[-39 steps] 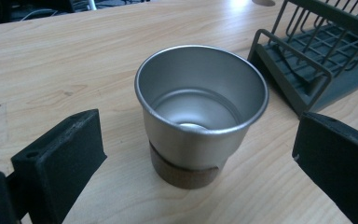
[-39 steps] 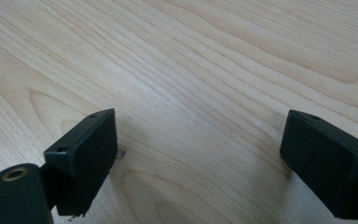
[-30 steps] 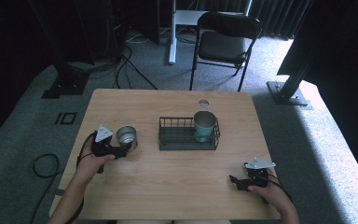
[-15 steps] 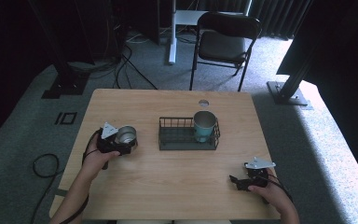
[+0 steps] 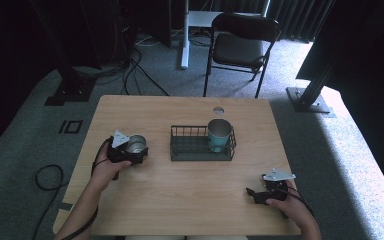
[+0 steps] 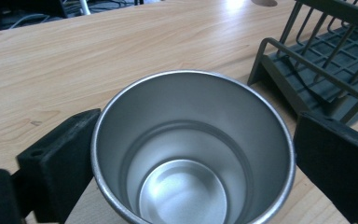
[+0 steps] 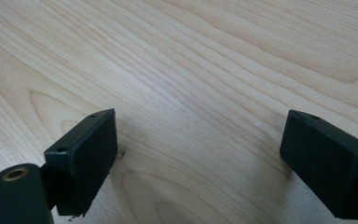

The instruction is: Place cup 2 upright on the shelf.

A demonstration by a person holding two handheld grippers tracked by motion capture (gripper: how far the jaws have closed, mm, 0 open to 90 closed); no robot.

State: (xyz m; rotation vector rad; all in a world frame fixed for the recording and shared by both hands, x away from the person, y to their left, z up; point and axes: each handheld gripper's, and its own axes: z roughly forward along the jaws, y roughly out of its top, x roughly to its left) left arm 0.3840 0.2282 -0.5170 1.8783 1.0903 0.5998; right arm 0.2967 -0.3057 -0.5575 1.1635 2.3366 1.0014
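1. Looking from high view: left gripper (image 5: 132, 150) clamps steel cup (image 5: 137, 145) left of wire rack (image 5: 200, 150); teal cup (image 5: 219, 134) sits in rack's right end. Right gripper (image 5: 255, 192) near-right.
2. Left gripper view: jaws pinch the steel cup (image 6: 191, 149), rack (image 6: 317, 60) just right.
3. Right gripper view: jaws wide over bare table (image 7: 205, 70).

The wire rack (image 5: 200, 150) stands mid-worktop (image 5: 180, 200) with a teal cup (image 5: 219, 134) upright in its right end, blocking passage there. The steel cup (image 5: 137, 145) sits just beside the rack at its 9 o'clock, a narrow gap between. Bare wood lies open from the rack's 6 o'clock to the near edge.
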